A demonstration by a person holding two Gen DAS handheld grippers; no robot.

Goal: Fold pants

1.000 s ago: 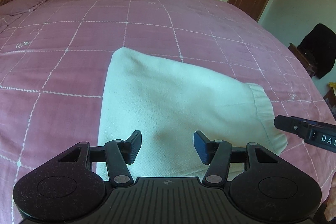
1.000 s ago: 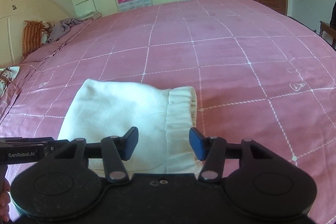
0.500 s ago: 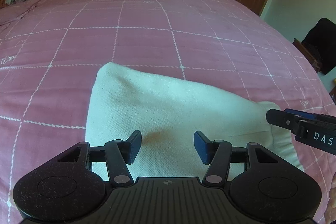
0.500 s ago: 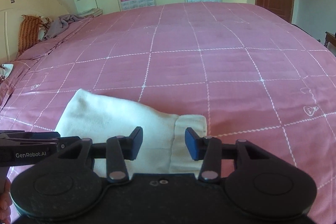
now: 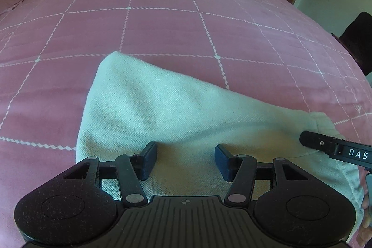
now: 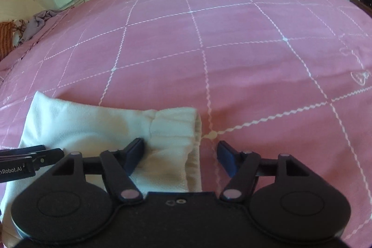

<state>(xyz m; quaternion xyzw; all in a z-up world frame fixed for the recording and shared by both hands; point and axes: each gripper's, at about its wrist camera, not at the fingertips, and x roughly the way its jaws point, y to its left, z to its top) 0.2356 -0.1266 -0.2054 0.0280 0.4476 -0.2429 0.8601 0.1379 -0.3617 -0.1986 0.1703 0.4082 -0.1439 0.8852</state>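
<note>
Cream pants (image 5: pixel 176 113) folded, lower centre on pink bed (image 5: pixel 162 22) | my left gripper (image 5: pixel 185 160) wide over them | my right gripper (image 6: pixel 180 157) wide, straddling waistband (image 6: pixel 173 129) edge

right gripper (image 6: pixel 180 156) widening its jaws over the pants' waistband (image 6: pixel 173 129), both grippers dropping closer to the folded pants (image 5: pixel 162 108), left gripper (image 5: pixel 185 160) nearing the fabric

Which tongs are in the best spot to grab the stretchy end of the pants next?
The right tongs, probably. They are open right over the gathered waistband of the white pants. The left tongs, also open, sit over the plain middle cloth.
</note>
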